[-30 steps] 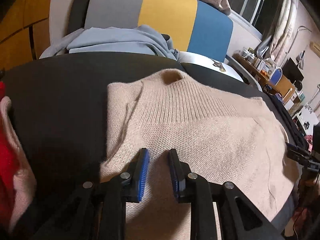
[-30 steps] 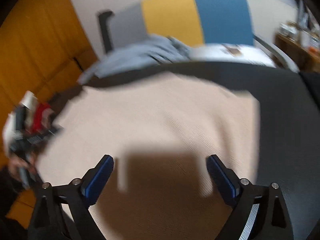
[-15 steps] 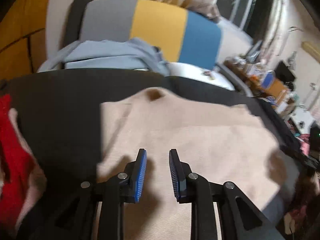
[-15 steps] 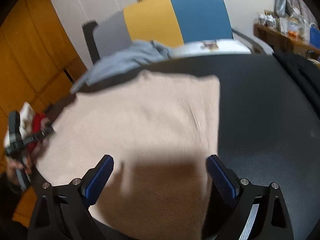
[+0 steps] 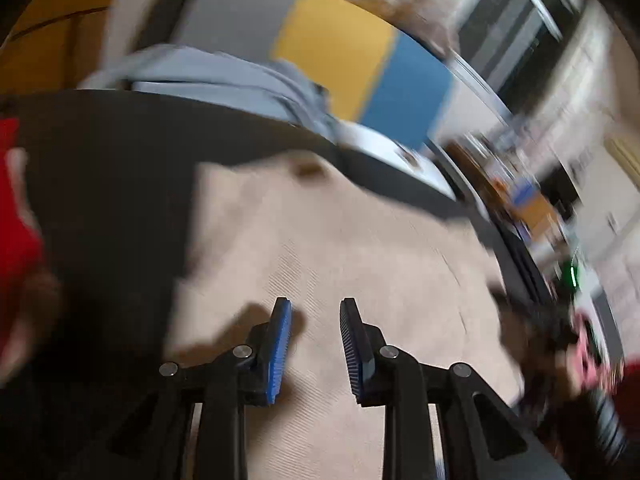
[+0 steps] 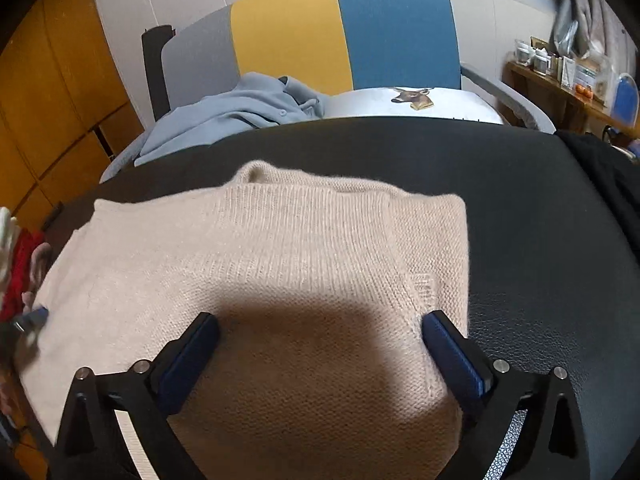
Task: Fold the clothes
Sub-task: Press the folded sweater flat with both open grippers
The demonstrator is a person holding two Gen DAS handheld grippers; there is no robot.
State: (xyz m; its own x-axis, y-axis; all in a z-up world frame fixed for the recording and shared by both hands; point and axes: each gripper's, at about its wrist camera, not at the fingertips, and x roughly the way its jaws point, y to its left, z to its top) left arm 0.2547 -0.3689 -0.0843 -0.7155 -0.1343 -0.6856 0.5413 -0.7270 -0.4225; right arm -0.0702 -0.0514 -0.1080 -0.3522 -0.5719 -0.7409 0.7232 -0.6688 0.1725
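Observation:
A beige knit sweater (image 6: 280, 260) lies flat on the black padded surface (image 6: 540, 240), neck away from me. Its right side is folded in, with a straight edge on that side. My right gripper (image 6: 320, 320) hovers over the near part of the sweater. Its jaws are wide and still opening, and nothing is pinched between the blue pads (image 6: 452, 356). In the blurred left wrist view the sweater (image 5: 340, 240) fills the middle. My left gripper (image 5: 315, 308) is above its near left part, jaws narrow but opening, with no cloth between them.
A light-blue garment (image 6: 240, 116) and a white cushion with a deer print (image 6: 412, 98) lie beyond the surface, before a grey, yellow and blue backrest (image 6: 320, 32). Red cloth (image 6: 20, 276) sits at the left edge, dark cloth (image 6: 600, 168) at the right. A cluttered shelf (image 6: 560, 68) stands far right.
The left gripper's jaws have spread a little, and its view has lifted and tilted. The right gripper's jaws have widened slightly, and its view has shifted over the sweater and sharpened.

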